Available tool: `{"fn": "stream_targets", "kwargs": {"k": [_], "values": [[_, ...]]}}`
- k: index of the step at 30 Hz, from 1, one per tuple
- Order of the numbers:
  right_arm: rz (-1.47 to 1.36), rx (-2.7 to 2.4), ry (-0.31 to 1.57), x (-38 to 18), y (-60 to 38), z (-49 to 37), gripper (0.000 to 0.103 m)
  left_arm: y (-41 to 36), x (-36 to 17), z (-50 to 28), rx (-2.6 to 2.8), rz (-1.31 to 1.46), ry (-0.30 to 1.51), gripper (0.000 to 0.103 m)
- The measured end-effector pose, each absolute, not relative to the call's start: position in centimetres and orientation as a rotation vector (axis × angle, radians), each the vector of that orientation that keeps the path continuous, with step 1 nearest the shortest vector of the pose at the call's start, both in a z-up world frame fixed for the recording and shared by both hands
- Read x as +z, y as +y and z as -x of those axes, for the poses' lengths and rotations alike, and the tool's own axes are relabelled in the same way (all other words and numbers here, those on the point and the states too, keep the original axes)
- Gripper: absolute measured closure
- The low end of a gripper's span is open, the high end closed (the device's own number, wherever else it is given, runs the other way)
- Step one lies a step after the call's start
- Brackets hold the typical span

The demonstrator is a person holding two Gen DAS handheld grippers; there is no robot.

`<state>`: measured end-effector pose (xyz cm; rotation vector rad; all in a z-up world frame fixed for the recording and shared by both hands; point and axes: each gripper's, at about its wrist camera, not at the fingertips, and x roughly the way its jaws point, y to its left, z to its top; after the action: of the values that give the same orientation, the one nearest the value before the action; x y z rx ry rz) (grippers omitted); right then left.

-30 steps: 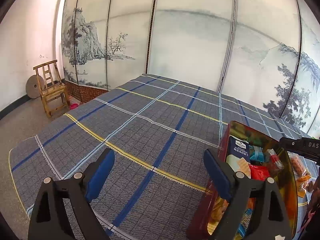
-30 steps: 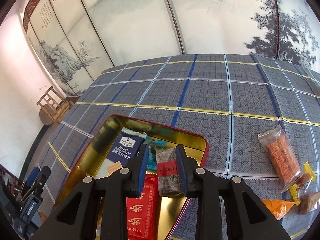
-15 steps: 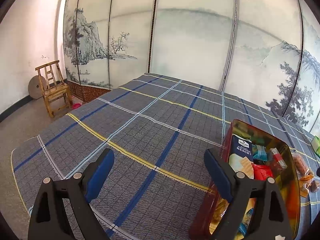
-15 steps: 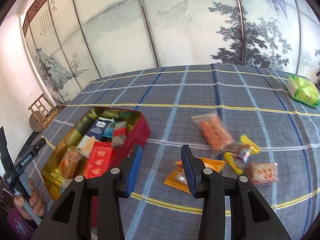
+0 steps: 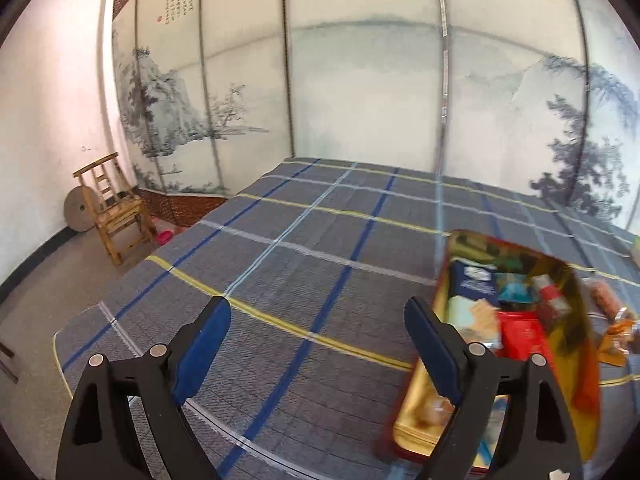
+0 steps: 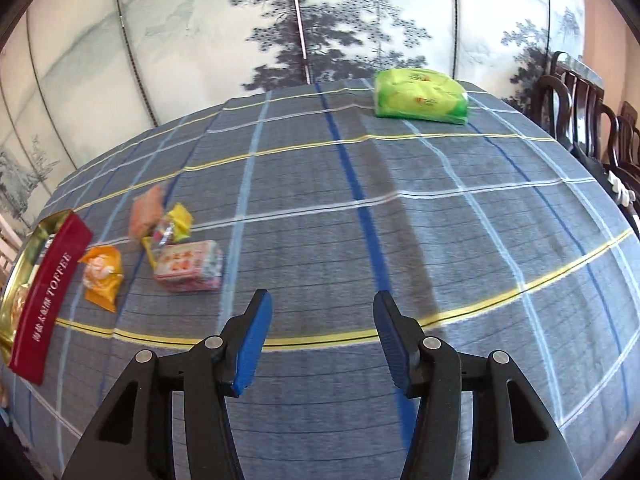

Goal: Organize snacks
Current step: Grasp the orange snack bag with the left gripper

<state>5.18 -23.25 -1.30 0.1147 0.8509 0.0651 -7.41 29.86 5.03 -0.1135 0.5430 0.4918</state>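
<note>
**Loose snacks lie left of the empty right gripper**

Left wrist view: the left gripper (image 5: 316,332) is spread wide, holding nothing. The red toffee tin (image 5: 576,392), already part-filled with snacks, sits just right of it, long axis running away from the camera.

Right wrist view: the right gripper (image 6: 322,334) is released and empty. The pink-and-white packet (image 6: 188,266) lies between gripper and tin (image 6: 44,300), long axis crosswise; the orange packet (image 6: 102,274) lies nearer the tin. The green bag (image 6: 420,96) sits well beyond. The right gripper is judged better placed for the loose snacks.

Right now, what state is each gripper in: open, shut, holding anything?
Left gripper: open, nothing between its fingers, beside the toffee tin.
Right gripper: open, empty, above bare tablecloth.
</note>
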Motion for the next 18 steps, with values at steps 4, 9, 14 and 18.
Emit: {"fn": "stream_targets", "kwargs": {"k": [4,9,14,18], "values": [[-0.131,0.051,0.867,-2.5,-26.2,-5.2,0.048,22.9,9.7,6.4,0.27,-0.002,0.535,0.002],[-0.231,0.109,0.832,-2.5,-27.5,-4.7,0.043,12.4,10.4,1.4,-0.065,-0.1,0.717,0.001],[-0.309,0.158,0.805,-2.7,-28.4,-4.4,0.042,5.4,7.2,-4.3,-0.151,-0.181,0.86,0.001],[-0.34,0.201,0.792,-2.7,-28.5,-4.3,0.042,4.5,3.4,-8.8,-0.13,-0.15,0.985,0.003]]}}
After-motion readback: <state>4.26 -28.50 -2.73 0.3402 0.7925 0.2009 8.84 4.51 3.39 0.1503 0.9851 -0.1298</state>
